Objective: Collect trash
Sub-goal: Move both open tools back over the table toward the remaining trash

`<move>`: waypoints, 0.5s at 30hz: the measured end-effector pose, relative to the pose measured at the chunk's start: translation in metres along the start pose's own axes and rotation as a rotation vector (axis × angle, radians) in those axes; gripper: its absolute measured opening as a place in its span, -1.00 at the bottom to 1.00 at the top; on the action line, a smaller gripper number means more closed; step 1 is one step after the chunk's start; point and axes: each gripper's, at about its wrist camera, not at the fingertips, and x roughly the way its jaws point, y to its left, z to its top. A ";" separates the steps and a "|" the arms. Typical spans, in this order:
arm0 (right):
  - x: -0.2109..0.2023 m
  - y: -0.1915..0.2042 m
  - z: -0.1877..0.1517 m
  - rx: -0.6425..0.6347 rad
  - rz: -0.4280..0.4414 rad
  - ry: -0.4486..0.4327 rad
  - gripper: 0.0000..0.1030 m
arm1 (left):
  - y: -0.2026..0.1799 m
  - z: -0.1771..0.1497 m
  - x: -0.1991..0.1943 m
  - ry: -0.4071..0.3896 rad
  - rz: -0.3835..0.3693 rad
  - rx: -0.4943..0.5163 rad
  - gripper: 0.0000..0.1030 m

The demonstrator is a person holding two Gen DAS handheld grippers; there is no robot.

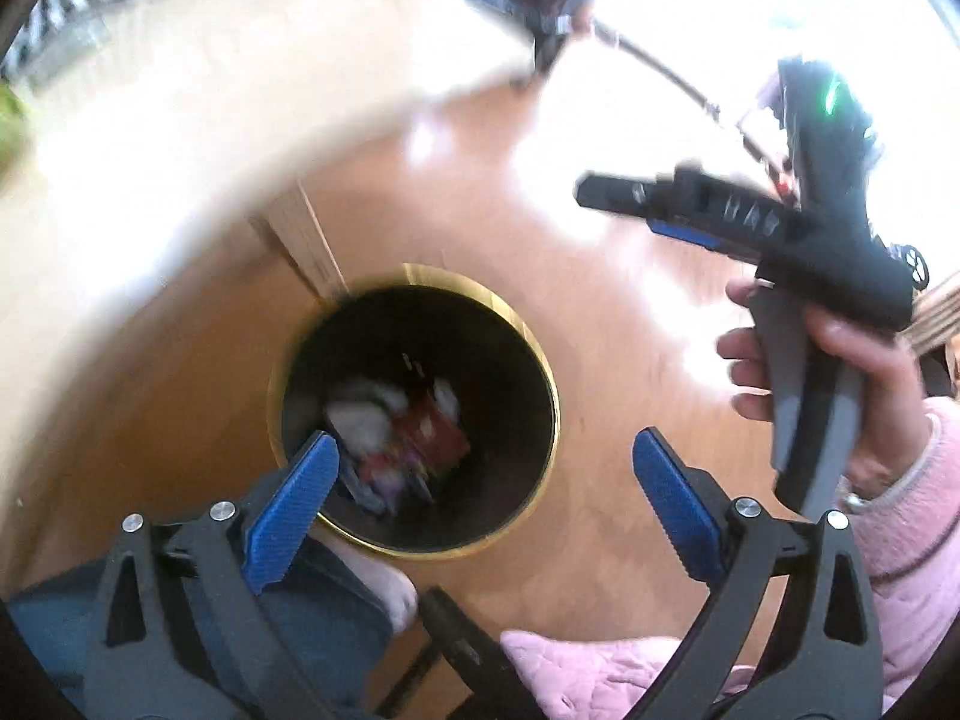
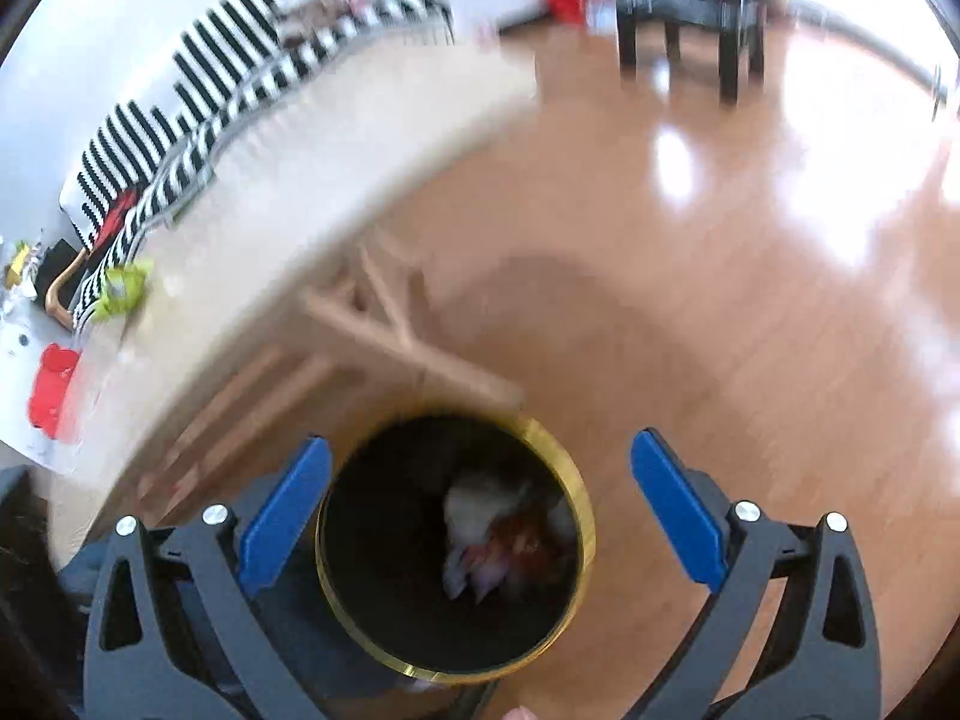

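Note:
A black round bin with a gold rim stands on the wooden floor beside a table leg. Crumpled white, red and purple trash lies at its bottom. My left gripper hangs above the bin with its blue pads wide apart and nothing between them. My right gripper is also open and empty above the bin. In the left wrist view the right gripper shows at the right, held by a hand in a pink sleeve. A yellow-green crumpled wrapper lies on the table.
A light wooden table runs along the left, with a striped cloth and red objects at its far side. Dark chair legs stand on the glossy floor behind. A knee in blue trousers is below.

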 end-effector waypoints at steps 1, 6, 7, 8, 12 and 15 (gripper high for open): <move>-0.005 0.007 0.008 -0.023 0.003 -0.019 0.89 | 0.006 0.006 -0.013 -0.030 0.048 -0.009 0.86; 0.001 0.051 0.041 -0.091 0.046 -0.048 0.88 | 0.087 0.045 -0.071 -0.157 0.346 -0.168 0.87; 0.007 0.062 0.047 -0.107 0.061 -0.039 0.88 | 0.113 0.054 -0.078 -0.155 0.422 -0.204 0.87; 0.015 0.070 0.054 -0.119 0.073 -0.027 0.88 | 0.135 0.061 -0.083 -0.151 0.463 -0.236 0.87; 0.037 0.117 0.078 -0.210 0.123 0.019 0.88 | 0.197 0.086 -0.094 -0.114 0.554 -0.287 0.87; 0.053 0.143 0.100 -0.258 0.146 0.046 0.88 | 0.218 0.103 -0.091 -0.064 0.553 -0.256 0.87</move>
